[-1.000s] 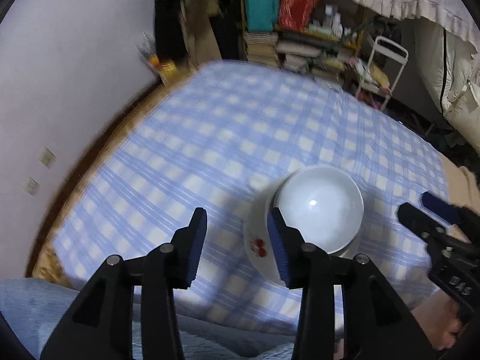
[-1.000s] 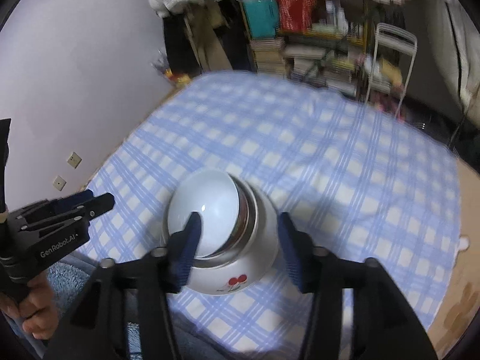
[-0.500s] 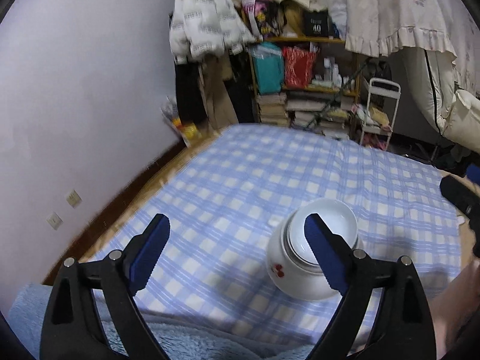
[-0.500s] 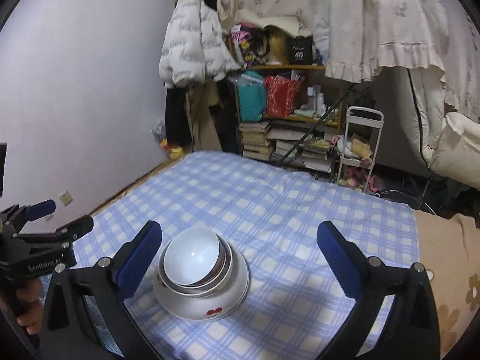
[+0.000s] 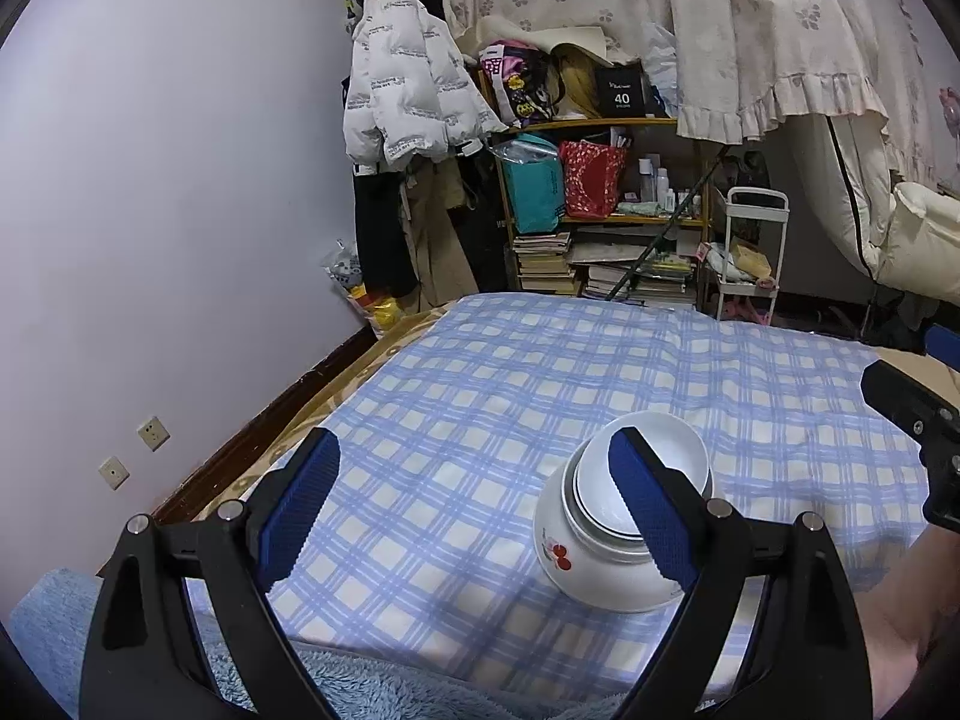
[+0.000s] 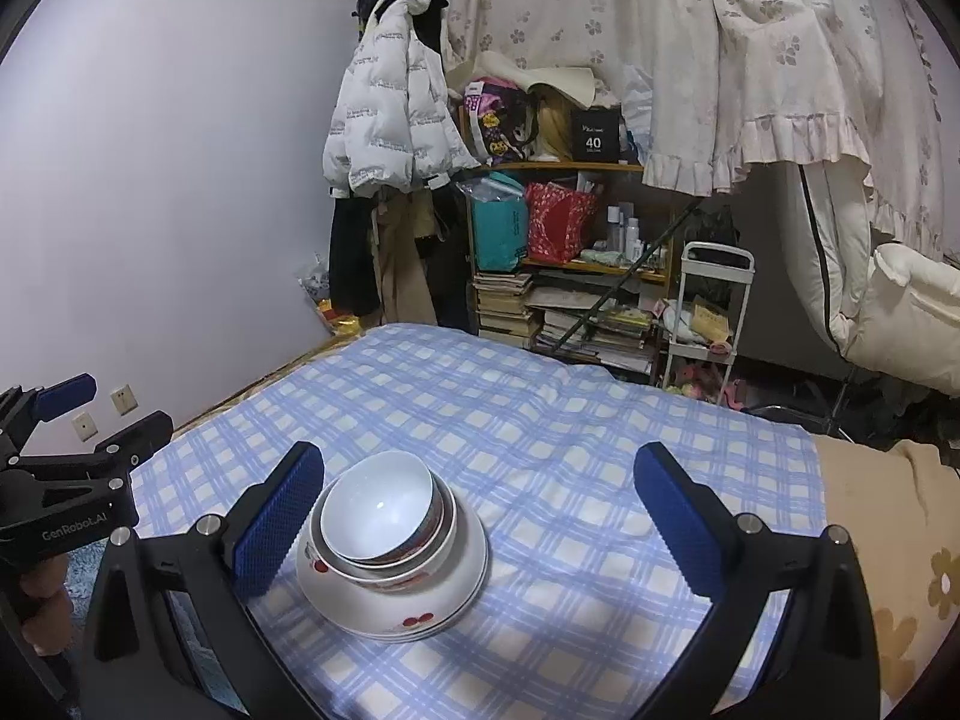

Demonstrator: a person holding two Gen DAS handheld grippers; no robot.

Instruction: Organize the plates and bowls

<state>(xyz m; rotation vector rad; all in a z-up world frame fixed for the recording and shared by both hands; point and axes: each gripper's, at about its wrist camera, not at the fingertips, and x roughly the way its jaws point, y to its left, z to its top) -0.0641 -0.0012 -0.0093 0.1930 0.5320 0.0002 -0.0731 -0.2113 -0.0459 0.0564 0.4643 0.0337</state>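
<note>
White china sits nested on the blue checked cloth (image 6: 570, 432): the right wrist view looks down into the small bowl (image 6: 377, 511) stacked in wider dishes over a cherry-printed plate (image 6: 396, 591), while the left view shows only the stack's (image 5: 624, 531) side. Both tongs gape wide and empty, the left gripper (image 5: 474, 507) with one pad across the stack, the right gripper (image 6: 480, 525) straddling it. A cluttered bookshelf (image 6: 564, 276) stands behind.

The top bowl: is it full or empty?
Empty. The top bowl shows a bare white inside with only a light glint, nested upright in the stack.
</note>
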